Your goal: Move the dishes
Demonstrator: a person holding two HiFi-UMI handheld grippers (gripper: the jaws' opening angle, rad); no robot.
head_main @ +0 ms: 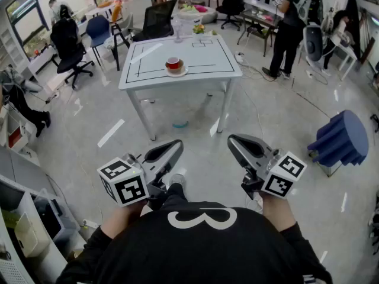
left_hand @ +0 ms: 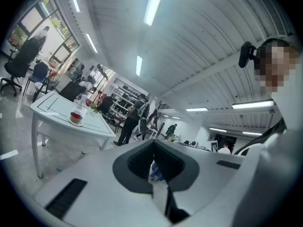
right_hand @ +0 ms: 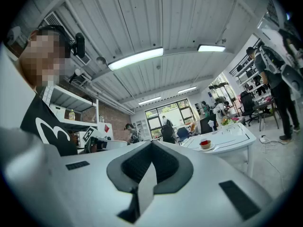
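Grippers are nearest to me, held level above the floor. The left gripper [head_main: 175, 144] and the right gripper [head_main: 234, 139] are well apart, with my shoe [head_main: 176, 181] showing between them. In the left gripper view the left gripper [left_hand: 154, 144] has its jaws pressed together and nothing is between them. In the right gripper view the right gripper [right_hand: 151, 144] is the same, closed and empty.

To my left, some shelves [head_main: 23, 218] stand close and narrow the way on that side. In front of me the floor [head_main: 195, 123] is bare and gives wide room up to the table. Only a white strip [head_main: 111, 132] lies on it at the left, and a small blue-green thing [head_main: 180, 124] lies below the front edge of the table. To the right, a blue stool [head_main: 340, 138] stands well apart from the table.

The table [head_main: 148, 70] is white with black lines drawn on its top. The red cup [head_main: 174, 63] stands on a white saucer [head_main: 176, 72], about in the middle of the width and nearer to the front edge than to the far edge. The top around them is free on all sides. A glass [head_main: 177, 31] stands near the far edge.

Beyond the table, black chairs [head_main: 71, 49] stand at the left, cables [head_main: 254, 70] lie on the floor at the right corner, and a person [head_main: 287, 28] stands at the far right.
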